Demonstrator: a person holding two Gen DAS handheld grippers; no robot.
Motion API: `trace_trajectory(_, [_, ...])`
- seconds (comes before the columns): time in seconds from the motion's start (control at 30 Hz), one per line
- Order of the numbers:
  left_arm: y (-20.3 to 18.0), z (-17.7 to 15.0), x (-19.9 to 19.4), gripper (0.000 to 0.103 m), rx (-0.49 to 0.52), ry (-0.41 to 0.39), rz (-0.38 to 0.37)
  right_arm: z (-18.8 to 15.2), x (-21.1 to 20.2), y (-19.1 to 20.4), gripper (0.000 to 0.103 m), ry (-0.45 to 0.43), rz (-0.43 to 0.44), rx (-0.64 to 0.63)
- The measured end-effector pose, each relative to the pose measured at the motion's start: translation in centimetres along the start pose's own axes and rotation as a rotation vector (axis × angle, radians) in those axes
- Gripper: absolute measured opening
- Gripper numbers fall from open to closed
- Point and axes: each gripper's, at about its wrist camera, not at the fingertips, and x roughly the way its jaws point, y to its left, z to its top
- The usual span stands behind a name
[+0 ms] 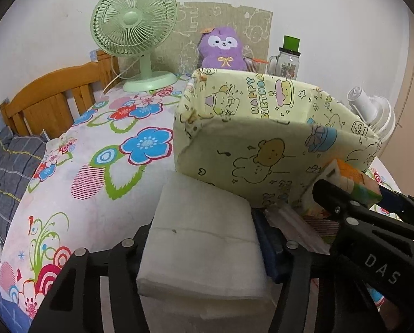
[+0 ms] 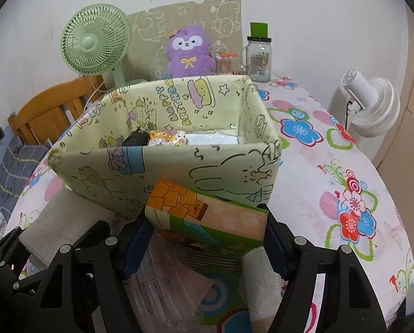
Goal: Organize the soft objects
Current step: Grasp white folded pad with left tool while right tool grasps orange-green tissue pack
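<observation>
A pale yellow fabric basket (image 2: 179, 163) with cartoon prints stands on the flowered tablecloth, just beyond both grippers. A black item (image 2: 136, 138), a small colourful packet (image 2: 165, 137) and a white pack (image 2: 212, 138) lie inside it. My left gripper (image 1: 204, 238) is shut on a white soft pack (image 1: 204, 249), both pads against its sides, low in front of the basket's near wall (image 1: 251, 161). My right gripper (image 2: 207, 238) is shut on an orange, pink and green tissue pack (image 2: 207, 213), which touches the basket's front wall. That pack (image 1: 353, 177) also shows at the right of the left wrist view.
At the back stand a green desk fan (image 1: 134, 22), a purple plush toy (image 1: 223, 50) and a glass jar with a green cap (image 1: 286, 61). A white fan (image 2: 373, 105) stands off the table's right edge. A wooden headboard (image 1: 48, 97) is at left. Clear plastic packets (image 2: 173, 283) lie under my right gripper.
</observation>
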Motion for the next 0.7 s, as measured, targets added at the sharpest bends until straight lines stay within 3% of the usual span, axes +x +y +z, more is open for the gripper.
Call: trace_trajectory(0.7, [-1.8, 0.9, -3.7, 0.053, 0.031, -0.084, -0.01, 0.8, -3.5, -0.5, 0.074, -0.072, 0.013, 0.002])
